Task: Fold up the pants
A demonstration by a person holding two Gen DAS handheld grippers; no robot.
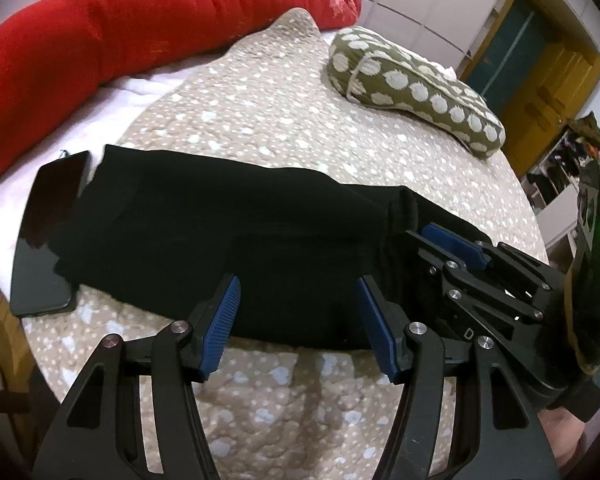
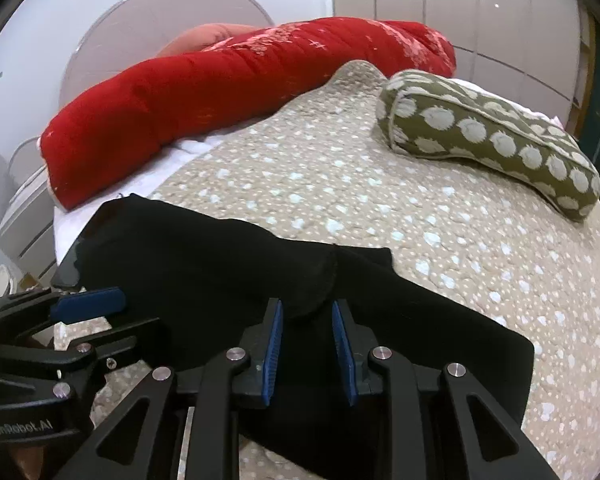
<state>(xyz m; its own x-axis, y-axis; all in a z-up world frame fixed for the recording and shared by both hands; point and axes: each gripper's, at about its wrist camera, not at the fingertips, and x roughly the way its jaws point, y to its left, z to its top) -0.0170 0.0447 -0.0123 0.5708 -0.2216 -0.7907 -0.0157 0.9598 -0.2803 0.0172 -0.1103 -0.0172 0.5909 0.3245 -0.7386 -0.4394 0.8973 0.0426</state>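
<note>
The black pants [image 1: 228, 232] lie folded in a long strip across the beige spotted bedspread [image 1: 260, 120]. They also fill the lower middle of the right wrist view [image 2: 220, 264]. My left gripper [image 1: 298, 300] is open and empty, its blue pads over the near edge of the pants. My right gripper [image 2: 306, 320] is open with a narrower gap, just above a folded hem of the pants. It also shows in the left wrist view [image 1: 456, 244], on the right end of the pants. The left gripper's blue pad shows at the left of the right wrist view [image 2: 88, 304].
A black phone [image 1: 48, 236] lies at the left end of the pants, partly under them. A long red cushion [image 1: 140, 36] lies at the back. An olive polka-dot pillow [image 1: 416, 88] lies at the back right. The bed edge falls away on the right.
</note>
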